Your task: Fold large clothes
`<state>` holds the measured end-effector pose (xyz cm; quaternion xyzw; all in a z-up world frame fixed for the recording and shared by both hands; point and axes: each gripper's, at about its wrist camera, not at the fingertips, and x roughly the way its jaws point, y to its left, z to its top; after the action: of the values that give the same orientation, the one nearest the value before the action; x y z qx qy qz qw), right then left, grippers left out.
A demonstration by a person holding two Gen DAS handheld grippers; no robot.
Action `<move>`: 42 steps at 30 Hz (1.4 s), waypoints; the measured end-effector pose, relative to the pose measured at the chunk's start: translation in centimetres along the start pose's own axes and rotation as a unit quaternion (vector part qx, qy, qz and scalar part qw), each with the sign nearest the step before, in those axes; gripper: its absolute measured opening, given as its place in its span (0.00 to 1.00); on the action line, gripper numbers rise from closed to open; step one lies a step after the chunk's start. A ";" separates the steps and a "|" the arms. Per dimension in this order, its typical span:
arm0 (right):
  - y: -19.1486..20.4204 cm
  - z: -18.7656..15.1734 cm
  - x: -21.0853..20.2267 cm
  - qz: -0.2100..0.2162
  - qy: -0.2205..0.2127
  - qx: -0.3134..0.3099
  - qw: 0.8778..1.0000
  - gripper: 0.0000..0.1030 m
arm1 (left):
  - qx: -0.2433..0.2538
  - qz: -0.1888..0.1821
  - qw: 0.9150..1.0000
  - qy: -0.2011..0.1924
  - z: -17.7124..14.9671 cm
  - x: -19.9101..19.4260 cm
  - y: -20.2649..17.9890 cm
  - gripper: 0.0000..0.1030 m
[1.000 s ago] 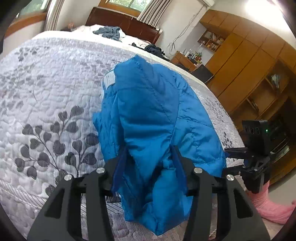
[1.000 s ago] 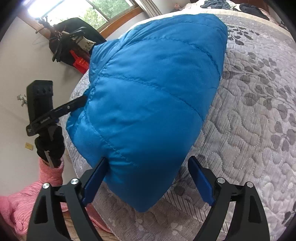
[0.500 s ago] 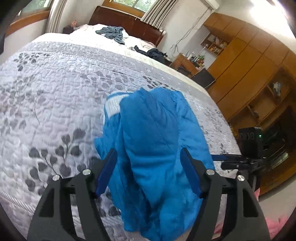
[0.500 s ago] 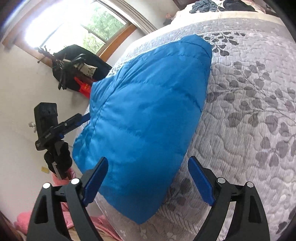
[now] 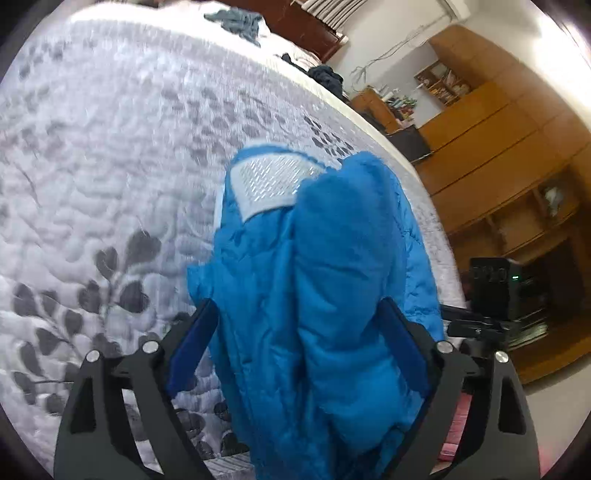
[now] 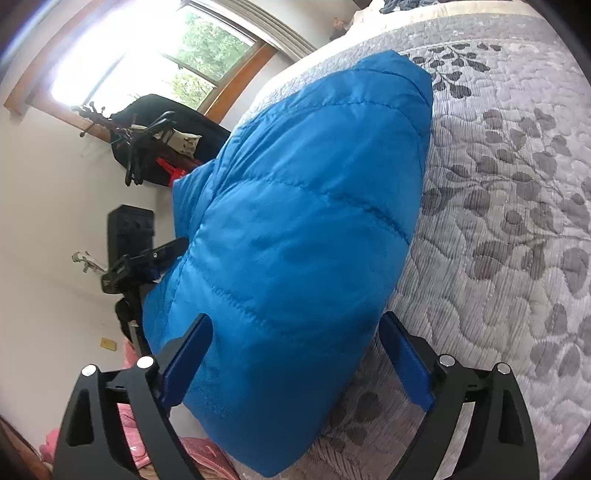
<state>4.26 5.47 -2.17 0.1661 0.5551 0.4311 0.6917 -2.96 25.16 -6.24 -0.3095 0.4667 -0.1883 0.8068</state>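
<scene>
A blue quilted jacket [image 5: 332, 277] lies folded in a bundle on the bed near its front edge, white inner label [image 5: 271, 182] facing up. My left gripper [image 5: 299, 306] is open, its blue pads on either side of the bundle's near end without pinching it. From the other side, my right gripper [image 6: 295, 321] is open too, its fingers straddling the jacket [image 6: 314, 203] at the mattress edge. Each gripper shows in the other's view: the right gripper [image 5: 491, 288] and the left gripper [image 6: 140, 254]. The jacket's underside is hidden.
A grey leaf-print quilt [image 5: 92, 166] covers the bed. Other clothes [image 5: 236, 18] lie by the headboard. Wooden cabinets [image 5: 498, 147] stand on one side. A window [image 6: 166, 55] and a dark hanging bag [image 6: 159, 144] are on the other. Pink fabric [image 6: 129, 417] shows below the bed edge.
My left gripper has let go of the jacket's edge and opened wide. The bundle has settled lower on the quilt. The right gripper has stayed open, its view shifting a little.
</scene>
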 end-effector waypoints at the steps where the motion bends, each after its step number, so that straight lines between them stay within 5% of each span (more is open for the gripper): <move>1: -0.1 0.1 0.1 0.003 0.001 0.001 1.000 0.90 | -0.003 -0.013 1.000 0.001 -0.1 0.3 0.4 0.88; 11: -1.6 2.1 2.7 0.047 0.010 0.024 0.999 0.97 | 0.011 -0.116 0.993 0.026 0.2 3.7 2.0 0.97; 17: -2.7 2.7 4.7 0.085 0.019 0.039 0.995 0.97 | 0.017 -0.131 0.991 0.035 0.5 5.3 2.0 0.98; 22: -1.7 2.6 5.1 0.073 0.008 0.021 0.997 0.96 | 0.025 -0.141 0.989 0.022 0.3 6.3 1.3 0.97; 31: -0.4 1.8 2.9 0.062 -0.014 -0.003 0.998 0.69 | 0.016 -0.155 0.988 0.000 -0.2 7.1 0.0 0.71; 35: 0.0 1.6 0.8 0.046 -0.028 -0.015 0.998 0.66 | 0.025 -0.160 0.987 -0.006 0.0 8.2 -2.2 0.62; 42: 0.1 1.3 -6.0 -0.006 -0.064 -0.023 0.998 0.66 | 0.053 -0.193 0.980 0.010 3.0 12.2 -8.7 0.61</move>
<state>5.32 1.18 2.05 0.1742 0.5012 0.4279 0.7317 5.52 12.53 -7.00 -0.3489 0.3958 -0.3685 0.7654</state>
